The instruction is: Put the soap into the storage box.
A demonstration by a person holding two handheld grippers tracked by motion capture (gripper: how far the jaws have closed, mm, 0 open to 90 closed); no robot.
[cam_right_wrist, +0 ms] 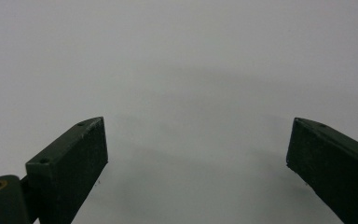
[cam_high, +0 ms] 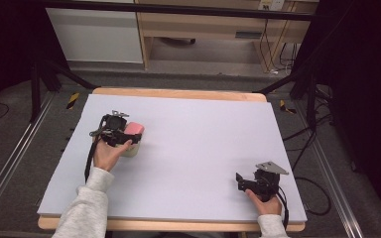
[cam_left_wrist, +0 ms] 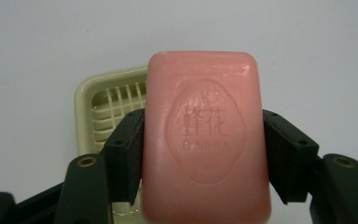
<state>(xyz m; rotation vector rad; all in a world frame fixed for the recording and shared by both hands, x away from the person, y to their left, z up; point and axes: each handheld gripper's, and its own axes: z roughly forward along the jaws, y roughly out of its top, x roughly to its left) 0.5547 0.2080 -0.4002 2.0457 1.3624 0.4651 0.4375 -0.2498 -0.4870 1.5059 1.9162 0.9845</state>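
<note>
Near edge of table, right side: my right hand (cam_high: 264,203) holds the right gripper (cam_high: 239,179) low over the grey mat (cam_high: 193,148), near its front right corner. Grey three-cornered plate (cam_high: 272,167) sits on top of it. In the right gripper view the jaws stand wide apart with nothing between them, bare mat beyond.

Farther up, left side: my left hand (cam_high: 108,154), in a pale grey sleeve (cam_high: 87,201), holds the left gripper (cam_left_wrist: 204,154) over the left middle of the mat. Its jaws are closed onto the long sides of a pink soap bar (cam_left_wrist: 205,135), one pad on each flank. The bar faces the camera flat-on; an oval stamp with two characters and Latin lettering is pressed into its face. I cannot read the lettering with certainty.

Just behind and below the bar: a cream soap dish (cam_left_wrist: 103,105) with a slotted, grid-like floor. The bar covers its right part in the left gripper view. In the high view the pink bar (cam_high: 134,129) sits directly above the pale dish (cam_high: 130,150), beside my fingers. Whether the bar touches the dish, I cannot tell.

Beyond the table: wooden table edge (cam_high: 178,93), dark frame legs, cables on the floor at right.
</note>
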